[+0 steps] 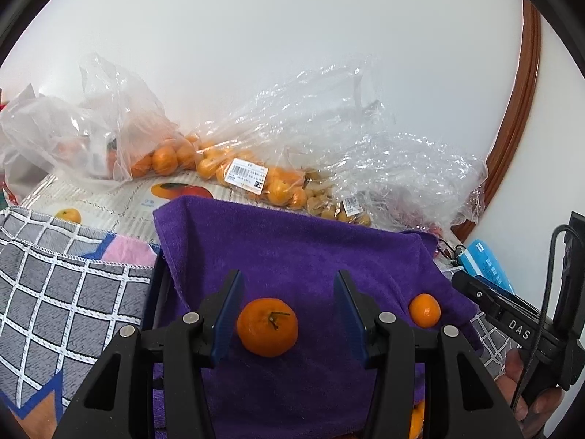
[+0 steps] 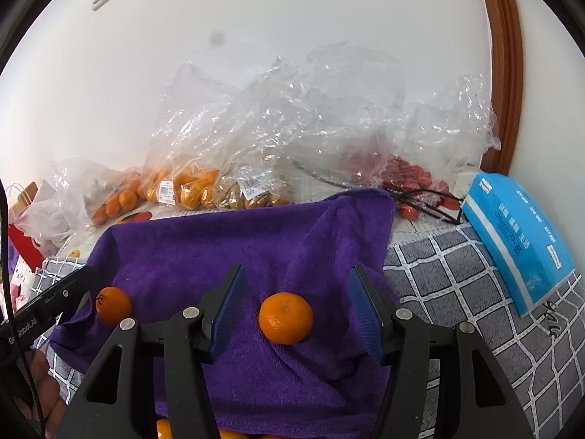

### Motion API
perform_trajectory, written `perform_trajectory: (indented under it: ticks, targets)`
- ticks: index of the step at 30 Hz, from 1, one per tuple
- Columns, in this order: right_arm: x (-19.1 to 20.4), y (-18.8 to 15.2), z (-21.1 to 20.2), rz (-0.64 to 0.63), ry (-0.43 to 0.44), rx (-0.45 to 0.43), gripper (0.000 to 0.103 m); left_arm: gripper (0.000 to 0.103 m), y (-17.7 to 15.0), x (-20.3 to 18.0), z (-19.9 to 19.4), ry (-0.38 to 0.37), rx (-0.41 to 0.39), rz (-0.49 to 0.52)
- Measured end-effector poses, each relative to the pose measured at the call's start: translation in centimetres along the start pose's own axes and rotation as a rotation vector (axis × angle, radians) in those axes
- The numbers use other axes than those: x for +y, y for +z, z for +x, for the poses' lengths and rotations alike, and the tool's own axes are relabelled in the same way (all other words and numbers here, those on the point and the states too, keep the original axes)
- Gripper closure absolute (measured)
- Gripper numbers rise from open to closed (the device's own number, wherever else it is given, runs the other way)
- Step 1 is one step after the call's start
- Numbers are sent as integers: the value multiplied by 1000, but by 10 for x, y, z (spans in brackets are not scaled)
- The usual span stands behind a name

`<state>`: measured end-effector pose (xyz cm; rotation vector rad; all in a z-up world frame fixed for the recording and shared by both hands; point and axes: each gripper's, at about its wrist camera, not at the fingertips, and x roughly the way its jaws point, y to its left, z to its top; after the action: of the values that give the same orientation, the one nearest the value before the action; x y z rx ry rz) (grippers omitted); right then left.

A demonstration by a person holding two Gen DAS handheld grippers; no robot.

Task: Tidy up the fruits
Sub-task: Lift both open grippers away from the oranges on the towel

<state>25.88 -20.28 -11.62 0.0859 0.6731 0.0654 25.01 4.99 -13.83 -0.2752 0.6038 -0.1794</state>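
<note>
While both my hand-held grippers gape empty | two tangerines (image 1: 267, 326) (image 2: 285, 317) loose on purple towel (image 1: 292, 256) | bagged fruit (image 1: 252, 179) at table's far edge untouched.

Left wrist view looked forward and down along own jaws, close over purple towel (image 1: 292, 248), white wall behind. Right wrist view faced same way from further right, equally near. Both shared towel, two oranges, fruit bags (image 1: 252, 168) along wall, blue pack (image 2: 519, 237). Each view caught other gripper at its edge.
</note>
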Motion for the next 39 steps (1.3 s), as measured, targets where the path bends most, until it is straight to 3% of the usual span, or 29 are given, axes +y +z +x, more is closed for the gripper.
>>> perform_trajectory:
  ticks: [11, 13, 17, 20, 27, 29, 36, 39]
  targets:
    - [9, -2, 1, -20, 67, 11, 57, 55, 1, 0, -14, -36, -44, -17]
    - [11, -1, -4, -29, 73, 1, 64, 55, 1, 0, -17, -56, -61, -18]
    - [11, 3, -14, -13, 76, -26, 68, 68, 2, 0, -19, -48, -68, -19]
    - [11, 5, -18, 2, 99, -11, 68, 67, 2, 2, -18, -59, -61, -48]
    - [6, -7, -44, 45, 63, 7, 63, 66, 2, 7, -19, -32, -65, -72]
    - [3, -18, -52, 54, 78, 21, 55, 61, 3, 8, -19, -41, -56, -80]
    - [5, -62, -67, 30, 72, 94, 55, 53, 7, 6, -28, -12, -77, -71]
    - [8, -78, -70, 35, 118, 127, 55, 43, 10, -1, -47, 28, -113, -32]
